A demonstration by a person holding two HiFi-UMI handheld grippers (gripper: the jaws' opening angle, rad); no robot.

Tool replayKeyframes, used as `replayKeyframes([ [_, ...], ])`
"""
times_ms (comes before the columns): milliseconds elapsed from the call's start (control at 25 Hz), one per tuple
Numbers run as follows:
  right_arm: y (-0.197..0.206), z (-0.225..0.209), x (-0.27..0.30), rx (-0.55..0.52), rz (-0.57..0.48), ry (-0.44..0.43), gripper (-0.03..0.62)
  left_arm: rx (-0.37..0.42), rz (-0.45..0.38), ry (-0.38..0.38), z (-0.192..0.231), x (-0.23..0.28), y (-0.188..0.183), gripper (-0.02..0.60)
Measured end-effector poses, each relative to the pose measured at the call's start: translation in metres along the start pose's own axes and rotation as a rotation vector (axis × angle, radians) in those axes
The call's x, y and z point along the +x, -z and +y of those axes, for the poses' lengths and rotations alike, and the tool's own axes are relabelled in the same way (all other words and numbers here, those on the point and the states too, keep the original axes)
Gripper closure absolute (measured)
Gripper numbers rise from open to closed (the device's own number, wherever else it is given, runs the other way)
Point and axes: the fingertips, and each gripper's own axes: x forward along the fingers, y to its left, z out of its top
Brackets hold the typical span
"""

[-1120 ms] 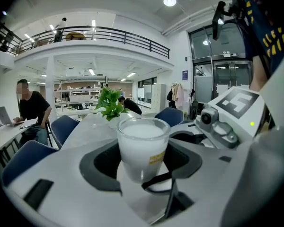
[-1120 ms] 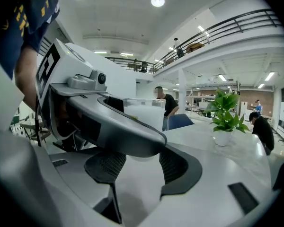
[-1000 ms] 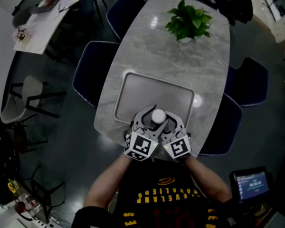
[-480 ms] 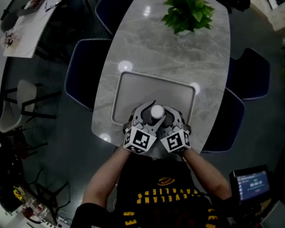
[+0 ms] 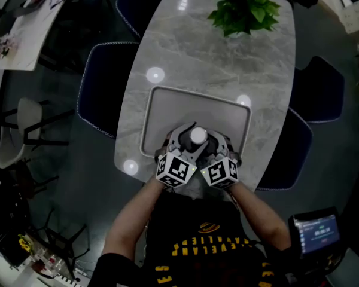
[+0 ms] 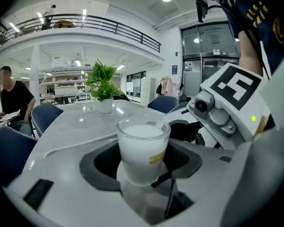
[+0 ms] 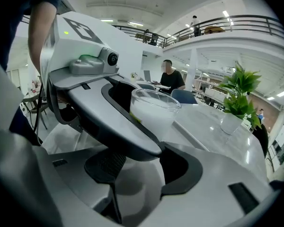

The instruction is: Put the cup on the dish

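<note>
1. White plastic body on the left gripper [image 6: 142, 157]. Read its jaws as spread wide yet closed on the cup [image 6: 142, 143], with dark pads [image 6: 103, 161] pressed to the left and right of the cup's lower wall.
2. Identify the cup as upright and translucent white, with a clear rim and a small yellow label on the wall.
3. Read the right gripper [image 7: 149, 168] as parted wide and holding nothing. Find the cup ahead of its jaws and off to the left, lower part hidden behind a jaw of the left gripper crossing in front. See a strip of grey surface between the cup and the right-hand jaw.
4. In the head view, find both grippers side by side, angled toward each other, jaws ringing the cup from the near side.
5. Locate the cup over the near edge of the dish [image 5: 185, 109], a grey rectangular tray with rounded corners. Contact between cup base and dish: cannot tell.
6. Find the dish near the close end of the grey marble table [image 5: 227, 58]. Find the green potted plant [image 5: 245, 9] toward the far end, well apart from the dish.
7. Note dark blue chairs [image 5: 105, 94] along both long sides of the table.
8. Note a seated person [image 6: 12, 98] in black beyond the table in the left gripper view.
</note>
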Motion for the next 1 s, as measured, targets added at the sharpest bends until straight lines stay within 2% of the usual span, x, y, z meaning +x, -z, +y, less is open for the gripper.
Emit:
replayKeyframes([
  [680,0.017,-0.001,0.015,0.01,0.088,-0.01,0.367,0.001,-0.001,0.042,0.009,0.014,0.018,0.321],
  [1000,0.014,-0.002,0.015,0.033,0.101,-0.007,0.367,-0.002,0.042,0.049,0.014,0.016,0.025,0.321],
])
